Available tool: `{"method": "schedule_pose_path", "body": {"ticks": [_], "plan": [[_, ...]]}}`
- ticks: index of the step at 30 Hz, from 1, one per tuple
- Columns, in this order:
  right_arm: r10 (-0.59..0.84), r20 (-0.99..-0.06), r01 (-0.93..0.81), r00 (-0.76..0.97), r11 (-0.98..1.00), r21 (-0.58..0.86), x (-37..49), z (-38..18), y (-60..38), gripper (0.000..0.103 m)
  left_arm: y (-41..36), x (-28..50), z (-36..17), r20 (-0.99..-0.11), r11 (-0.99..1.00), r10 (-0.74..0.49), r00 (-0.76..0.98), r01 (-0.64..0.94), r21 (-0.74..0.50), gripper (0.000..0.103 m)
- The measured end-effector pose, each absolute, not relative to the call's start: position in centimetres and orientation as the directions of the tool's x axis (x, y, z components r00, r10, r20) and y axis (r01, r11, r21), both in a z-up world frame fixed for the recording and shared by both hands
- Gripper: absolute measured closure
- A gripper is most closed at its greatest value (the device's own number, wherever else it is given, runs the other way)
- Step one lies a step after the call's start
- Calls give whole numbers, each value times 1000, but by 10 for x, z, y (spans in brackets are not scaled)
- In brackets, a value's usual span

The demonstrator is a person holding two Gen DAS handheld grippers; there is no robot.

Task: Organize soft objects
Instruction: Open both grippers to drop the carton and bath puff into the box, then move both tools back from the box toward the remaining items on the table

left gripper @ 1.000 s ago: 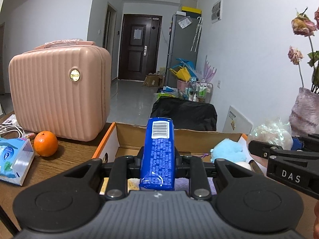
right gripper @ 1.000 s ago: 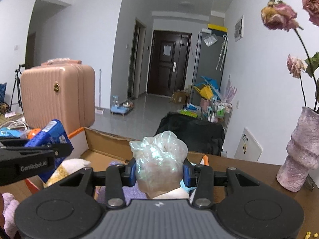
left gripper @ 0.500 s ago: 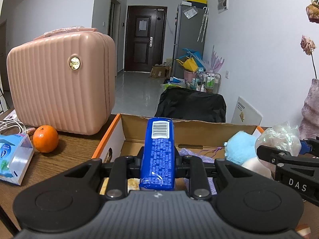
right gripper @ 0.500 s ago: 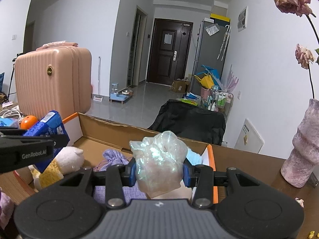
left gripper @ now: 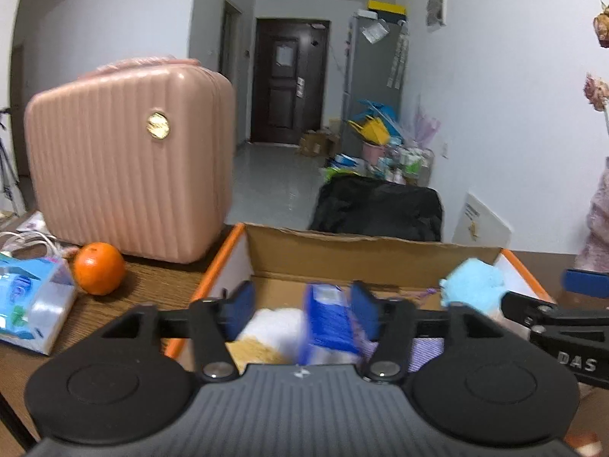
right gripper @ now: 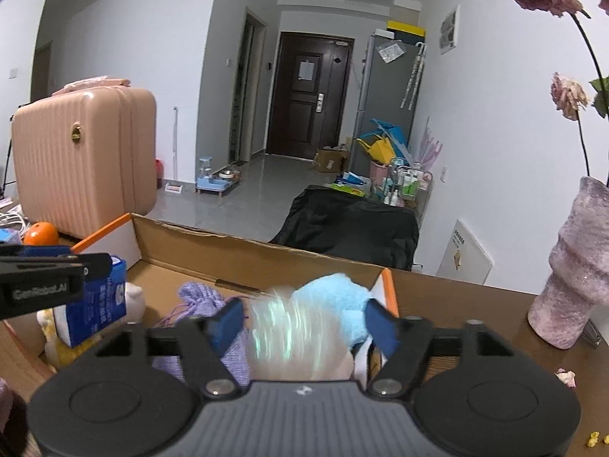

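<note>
An open cardboard box (left gripper: 365, 255) with orange edges sits on the wooden table; it also shows in the right wrist view (right gripper: 236, 255). My left gripper (left gripper: 300, 304) is open above it, and the blue tissue pack (left gripper: 329, 323) drops, blurred, between its fingers onto a white and yellow plush (left gripper: 266, 335). My right gripper (right gripper: 302, 321) is open, and the crinkly iridescent bag (right gripper: 293, 337) falls, blurred, between its fingers. In the box lie a light blue plush (right gripper: 335, 297) and a purple knit pouch (right gripper: 201, 297). The blue pack (right gripper: 99, 304) shows below the left gripper's finger.
A pink ribbed suitcase (left gripper: 129, 175) stands on the table left of the box, with an orange (left gripper: 99, 268) and a tissue box (left gripper: 30, 304) in front of it. A pinkish vase (right gripper: 578, 266) with dried roses stands at the right.
Both grippers have opened over the box. The blue pack and the iridescent bag have left their fingers and are dropping into it.
</note>
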State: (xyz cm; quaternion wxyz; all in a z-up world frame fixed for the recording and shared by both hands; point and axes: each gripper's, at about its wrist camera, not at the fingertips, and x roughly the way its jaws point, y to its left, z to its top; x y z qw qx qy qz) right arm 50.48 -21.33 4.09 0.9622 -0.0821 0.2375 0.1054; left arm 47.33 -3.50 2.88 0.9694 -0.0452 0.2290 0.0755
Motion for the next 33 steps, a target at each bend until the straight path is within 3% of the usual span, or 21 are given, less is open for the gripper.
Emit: {"method": "schedule_pose_path", "body": {"ticks": [2,5,33], "plan": [[153,-471,-229,869,967,-108,504,41,-214,14,-32,473,30,-446,980,148,883,-192,-56,17],[147,-463,-216,874,971,-98,503,43,-217,1,-28,472,30,-435,969,192,880,-240,-56,1],[118,-408,-176,905,978,-108,484,56,-224,0,-32,451,45,-396,972,181,900,-226,-69,0]]}}
